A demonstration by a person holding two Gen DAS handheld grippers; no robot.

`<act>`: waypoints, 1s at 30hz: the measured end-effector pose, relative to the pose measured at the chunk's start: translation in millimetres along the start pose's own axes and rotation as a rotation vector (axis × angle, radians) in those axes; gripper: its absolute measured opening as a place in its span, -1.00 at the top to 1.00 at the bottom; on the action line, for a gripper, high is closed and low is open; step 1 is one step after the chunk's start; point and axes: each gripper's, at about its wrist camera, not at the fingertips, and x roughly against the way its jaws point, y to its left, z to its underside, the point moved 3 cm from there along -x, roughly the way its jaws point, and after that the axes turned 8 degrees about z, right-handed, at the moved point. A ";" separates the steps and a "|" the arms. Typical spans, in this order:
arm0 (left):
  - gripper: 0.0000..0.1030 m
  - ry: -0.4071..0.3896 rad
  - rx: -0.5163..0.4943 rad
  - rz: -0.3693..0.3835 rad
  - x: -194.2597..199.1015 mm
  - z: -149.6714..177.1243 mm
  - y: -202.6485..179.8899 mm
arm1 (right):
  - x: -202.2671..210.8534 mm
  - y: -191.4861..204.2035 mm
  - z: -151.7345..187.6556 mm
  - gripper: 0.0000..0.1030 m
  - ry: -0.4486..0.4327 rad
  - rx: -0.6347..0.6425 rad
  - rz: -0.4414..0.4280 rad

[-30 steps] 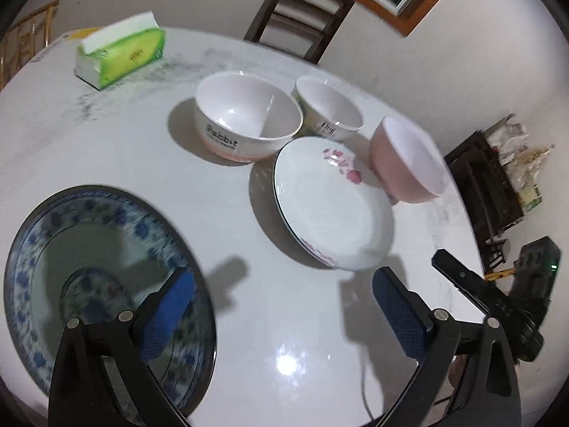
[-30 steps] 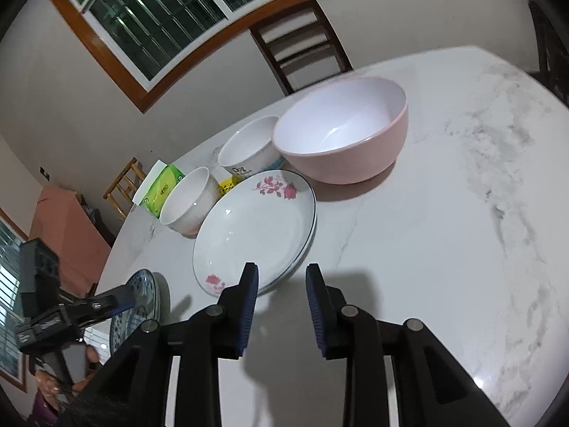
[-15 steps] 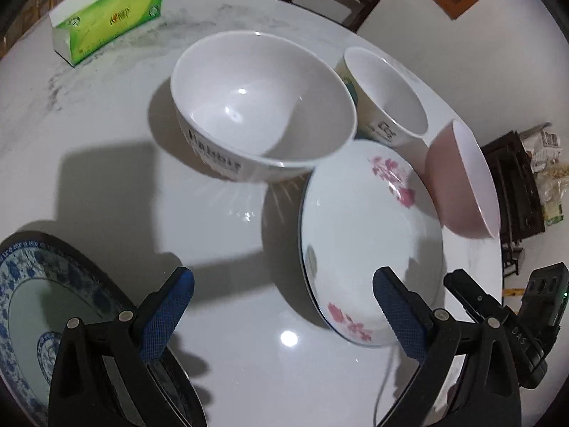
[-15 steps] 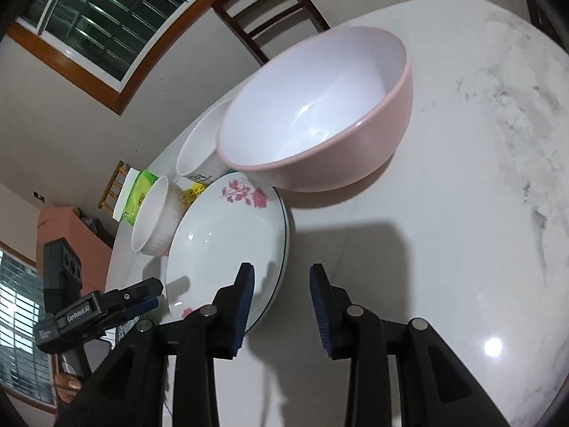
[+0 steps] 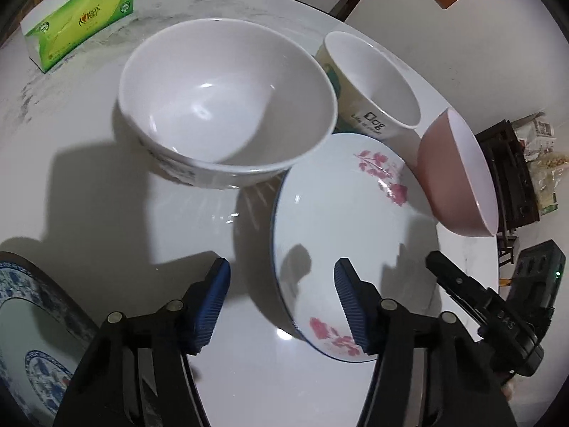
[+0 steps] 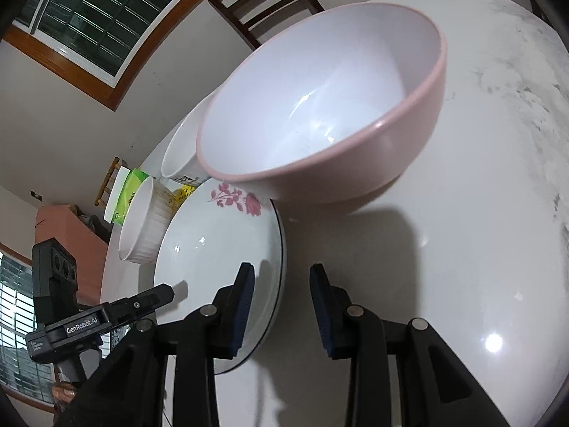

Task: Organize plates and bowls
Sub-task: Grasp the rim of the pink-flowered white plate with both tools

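A white plate with pink flowers [image 5: 348,220] [image 6: 220,249] lies on the white marble table [image 5: 89,195]. My left gripper [image 5: 282,302] straddles the plate's left rim. Its blue pads are closing but are still clear of the rim. My right gripper [image 6: 282,302] straddles the opposite rim, partly open, and its pads do not touch it. Behind the plate stand a large white bowl [image 5: 227,106], a smaller printed white bowl [image 5: 373,82] and a pink bowl [image 5: 458,174] [image 6: 320,106], whose edge overlaps the plate.
A blue-and-white patterned plate [image 5: 32,320] lies at the lower left. A green tissue box [image 5: 81,17] stands at the far left of the table. A wooden chair [image 6: 263,3] is behind the table, below a window. The table's edge curves close on the right.
Both grippers have come down and forward to the flowered plate, and its rim now lies between each pair of fingers. The left jaws have narrowed. The blue-and-white plate has slid toward the frame's edge.
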 end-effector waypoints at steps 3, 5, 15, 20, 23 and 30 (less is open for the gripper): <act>-0.08 -0.001 -0.007 -0.004 -1.9 0.6 -5.5 | -5.2 0.9 -2.8 0.36 0.015 -0.003 0.001; -0.08 0.000 -0.004 0.014 -1.9 -1.4 -5.8 | -8.6 3.9 -3.5 0.44 0.025 0.005 -0.005; 0.80 0.010 -0.009 0.029 -2.6 9.6 -5.1 | 0.6 1.1 6.4 0.85 0.021 0.036 0.002; 0.80 -0.014 -0.056 0.002 10.4 33.6 -20.5 | 13.0 -3.2 24.1 0.85 0.030 0.008 -0.011; 0.80 -0.019 -0.054 0.009 21.1 48.0 -24.5 | 26.7 -0.7 35.6 0.85 0.018 0.008 -0.022; 0.81 -0.064 -0.051 -0.001 61.5 74.7 -14.8 | 46.3 15.0 62.2 0.85 0.034 0.019 -0.047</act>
